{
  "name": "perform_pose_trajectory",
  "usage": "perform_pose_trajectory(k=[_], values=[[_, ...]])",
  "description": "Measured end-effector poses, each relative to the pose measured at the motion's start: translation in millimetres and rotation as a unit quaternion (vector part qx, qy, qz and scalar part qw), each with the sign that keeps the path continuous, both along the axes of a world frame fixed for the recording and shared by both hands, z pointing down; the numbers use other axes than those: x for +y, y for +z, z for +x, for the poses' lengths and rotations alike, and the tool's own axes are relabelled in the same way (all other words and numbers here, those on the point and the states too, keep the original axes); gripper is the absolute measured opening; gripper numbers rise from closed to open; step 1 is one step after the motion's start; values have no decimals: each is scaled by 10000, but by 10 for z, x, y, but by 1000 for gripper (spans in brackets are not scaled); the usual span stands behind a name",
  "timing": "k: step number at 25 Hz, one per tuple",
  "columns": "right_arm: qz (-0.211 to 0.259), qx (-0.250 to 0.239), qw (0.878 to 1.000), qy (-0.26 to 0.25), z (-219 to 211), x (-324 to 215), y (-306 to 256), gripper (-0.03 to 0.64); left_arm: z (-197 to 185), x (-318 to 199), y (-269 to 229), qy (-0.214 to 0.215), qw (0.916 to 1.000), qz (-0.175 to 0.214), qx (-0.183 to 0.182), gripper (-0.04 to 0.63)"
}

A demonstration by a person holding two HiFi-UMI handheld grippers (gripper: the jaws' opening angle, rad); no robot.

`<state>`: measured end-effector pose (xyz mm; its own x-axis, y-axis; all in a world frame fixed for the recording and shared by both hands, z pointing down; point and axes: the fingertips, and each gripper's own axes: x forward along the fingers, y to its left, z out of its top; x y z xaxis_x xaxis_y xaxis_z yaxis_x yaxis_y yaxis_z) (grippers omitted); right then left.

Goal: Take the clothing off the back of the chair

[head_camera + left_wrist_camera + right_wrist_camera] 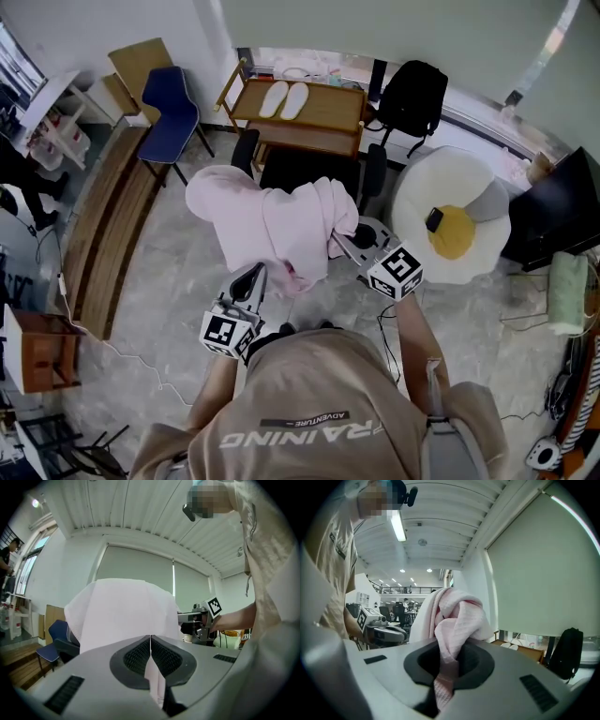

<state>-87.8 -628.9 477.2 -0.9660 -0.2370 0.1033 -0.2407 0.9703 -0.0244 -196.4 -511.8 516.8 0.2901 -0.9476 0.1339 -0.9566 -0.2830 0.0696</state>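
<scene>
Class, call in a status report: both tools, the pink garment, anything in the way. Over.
Left tool shut on pink garment. Right tool shut on it too. Garment draped over black chair. No obstruction seen.

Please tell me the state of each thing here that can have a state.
left gripper: shut on the pink garment.
right gripper: shut on the pink garment.
pink garment: draped over the office chair back, pinched by both grippers.
office chair: back covered by the garment.
</scene>
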Motion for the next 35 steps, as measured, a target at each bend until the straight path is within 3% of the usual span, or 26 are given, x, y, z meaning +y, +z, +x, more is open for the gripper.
perform_pose_trajectory(k=[22, 35], values=[[66, -279, 9977, 612, 189, 328, -286, 44, -62, 160, -131, 384, 9992, 140, 32, 15], [122, -645, 9926, 1023, 408, 815, -553, 42, 17, 454, -177, 918, 9956, 167, 46, 15]])
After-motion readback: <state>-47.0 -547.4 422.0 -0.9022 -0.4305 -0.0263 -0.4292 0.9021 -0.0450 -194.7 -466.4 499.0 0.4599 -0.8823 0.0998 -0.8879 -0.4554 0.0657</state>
